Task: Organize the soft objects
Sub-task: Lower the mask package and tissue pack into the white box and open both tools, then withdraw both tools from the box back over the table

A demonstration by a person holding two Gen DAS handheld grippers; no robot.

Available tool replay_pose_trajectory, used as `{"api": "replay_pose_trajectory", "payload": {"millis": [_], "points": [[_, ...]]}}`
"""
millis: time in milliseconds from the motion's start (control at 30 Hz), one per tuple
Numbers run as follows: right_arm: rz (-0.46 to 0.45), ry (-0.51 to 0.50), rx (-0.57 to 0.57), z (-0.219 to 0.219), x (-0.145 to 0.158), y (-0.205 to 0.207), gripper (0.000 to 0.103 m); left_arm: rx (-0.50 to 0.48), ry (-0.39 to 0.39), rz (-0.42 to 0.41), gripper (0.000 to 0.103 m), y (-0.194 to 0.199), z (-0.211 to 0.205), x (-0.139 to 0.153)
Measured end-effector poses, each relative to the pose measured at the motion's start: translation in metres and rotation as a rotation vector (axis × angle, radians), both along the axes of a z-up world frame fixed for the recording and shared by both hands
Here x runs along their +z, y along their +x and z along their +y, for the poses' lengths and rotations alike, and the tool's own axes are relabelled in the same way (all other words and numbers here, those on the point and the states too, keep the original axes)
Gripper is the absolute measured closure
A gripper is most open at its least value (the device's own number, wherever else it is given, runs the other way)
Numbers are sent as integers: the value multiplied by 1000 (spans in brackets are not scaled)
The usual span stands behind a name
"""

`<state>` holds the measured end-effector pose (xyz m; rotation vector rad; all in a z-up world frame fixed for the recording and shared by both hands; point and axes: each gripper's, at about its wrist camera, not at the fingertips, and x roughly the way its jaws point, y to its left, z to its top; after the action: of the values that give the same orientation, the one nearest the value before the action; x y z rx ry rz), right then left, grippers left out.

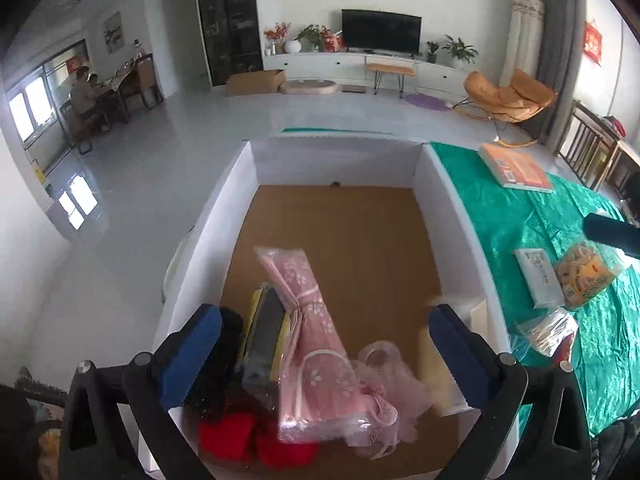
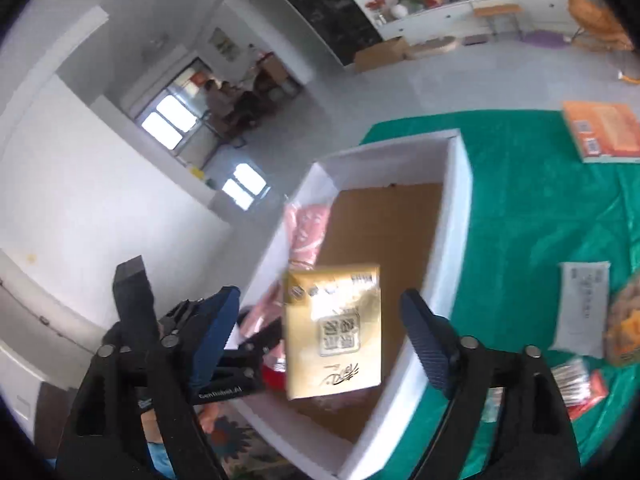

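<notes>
Left wrist view: white box (image 1: 452, 216) on the green-covered surface (image 1: 520, 216), soft things lying at its near end.
Inside the box lie a pink bundle (image 1: 308, 336), red yarn (image 1: 226, 436) and a grey-yellow pack (image 1: 266, 332). The left tongs (image 1: 324, 344) stand spread above them, holding nothing. In the right wrist view the right tongs (image 2: 320, 340) are spread too; a gold packet (image 2: 332, 332) is between them over the box, touching neither finger.

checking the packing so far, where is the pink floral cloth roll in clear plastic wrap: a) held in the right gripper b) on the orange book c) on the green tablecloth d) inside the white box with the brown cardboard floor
d: the pink floral cloth roll in clear plastic wrap lies on the brown floor inside the white box, untouched by either gripper.
</notes>
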<state>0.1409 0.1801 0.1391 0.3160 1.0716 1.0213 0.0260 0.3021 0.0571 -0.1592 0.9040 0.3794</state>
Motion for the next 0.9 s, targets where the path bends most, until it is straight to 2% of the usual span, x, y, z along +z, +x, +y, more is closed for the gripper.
{"api": "replay_pose_trajectory", "payload": {"millis": [67,133,233,267,367,433,500,567,633,700,900], "points": [[-43,-17,-30,-11,-3,-5,18,3,-40,0,0,-5,0,-7],[-123,-85,-106,-33,-9,-11,18,-35,-94,-48,0,-8,-16,-9],[-257,-238,-279,-88,-34,-32,18,-162,-151,-100,0,-7,-63,-7],[-281,-297,-349,-111,-50,-38,18,-238,-168,-105,0,-5,-88,-8],[-244,-463,-536,-181,-106,-51,18,-461,-197,-95,0,-4,-164,-11],[-192,-569,-642,-220,-143,-56,18,-605,-223,-51,0,-7,-220,-25],[-147,-633,-710,-247,-168,-58,18,-687,-226,6,0,-5,-260,-42],[-109,-692,-770,-268,-186,-56,18,-714,-200,51,0,-6,-290,-69],[-52,-644,-813,-283,-189,-50,18,-705,-160,80,0,-8,-303,-93],[-53,-632,-834,-290,-189,-52,18,-667,-134,105,0,-5,-304,-116],[-78,-742,-820,-281,-195,-55,17,-516,-124,182,0,13,-285,-165]]}}
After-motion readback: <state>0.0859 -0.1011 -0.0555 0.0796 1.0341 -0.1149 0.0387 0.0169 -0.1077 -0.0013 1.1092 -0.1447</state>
